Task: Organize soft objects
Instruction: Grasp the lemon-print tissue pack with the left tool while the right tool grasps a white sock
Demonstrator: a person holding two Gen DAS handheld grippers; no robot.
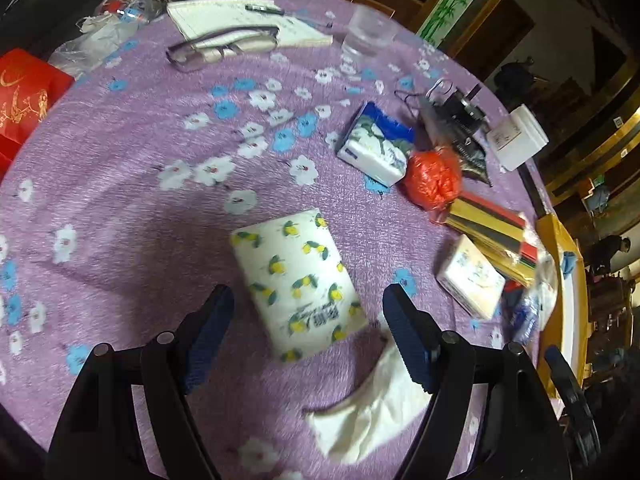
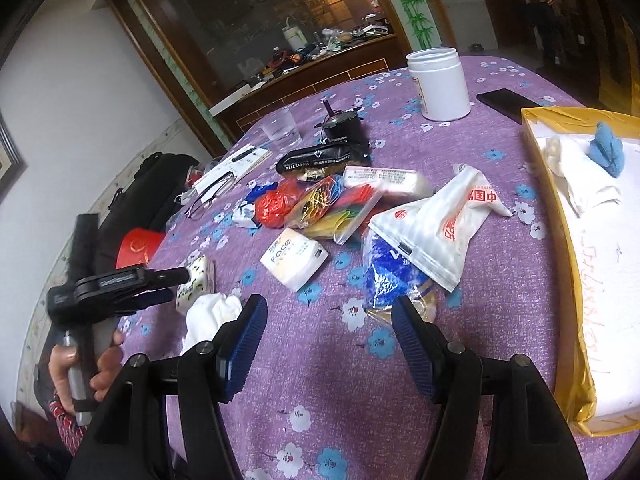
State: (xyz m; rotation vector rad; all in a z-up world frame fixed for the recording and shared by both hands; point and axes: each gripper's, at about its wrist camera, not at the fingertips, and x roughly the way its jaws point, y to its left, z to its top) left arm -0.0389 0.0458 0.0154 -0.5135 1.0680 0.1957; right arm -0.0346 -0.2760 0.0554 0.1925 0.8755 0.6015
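Left gripper (image 1: 308, 334): jaws held wide apart, nothing clamped; the lemon-printed tissue pack (image 1: 298, 282) is seen lying on the tablecloth (image 1: 132, 184) just ahead of and between the fingertips, untouched. A white cloth (image 1: 374, 408) is spread beside the pack, partly under the right-hand finger.

Right gripper (image 2: 330, 334): jaws parted, empty, poised over bare cloth.

Further out are noted a blue-and-white tissue pack (image 1: 376, 146), a red plastic bag (image 1: 434, 178) touching it, and a small white tissue pack (image 2: 294, 258). At the table's edge, a yellow-rimmed box (image 2: 560, 216) is seen containing a blue soft object (image 2: 608, 150) and white cloth.
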